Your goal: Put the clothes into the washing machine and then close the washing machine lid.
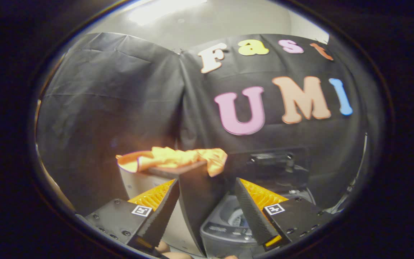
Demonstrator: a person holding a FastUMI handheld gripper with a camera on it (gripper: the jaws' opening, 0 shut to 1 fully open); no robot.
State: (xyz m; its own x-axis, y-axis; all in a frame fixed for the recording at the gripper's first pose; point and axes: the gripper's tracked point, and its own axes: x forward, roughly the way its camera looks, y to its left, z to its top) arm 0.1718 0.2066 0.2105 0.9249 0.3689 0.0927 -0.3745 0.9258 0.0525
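A yellow-orange cloth (173,157) lies crumpled across the top of a white tub (135,183) and a dark upright block (196,194), just beyond my fingertips. My gripper (206,185) is open, and the dark block stands in the gap between the fingers without touching them. Lower down, between the fingers and toward the right one, sits a small grey washing machine (225,225) with its top open. Its dark lid (270,163) stands raised behind it.
Black cloth walls (113,100) close the booth behind the tub and the machine. A person's fingertips (167,248) show below the left finger. The white tub stands close to the left of the washing machine.
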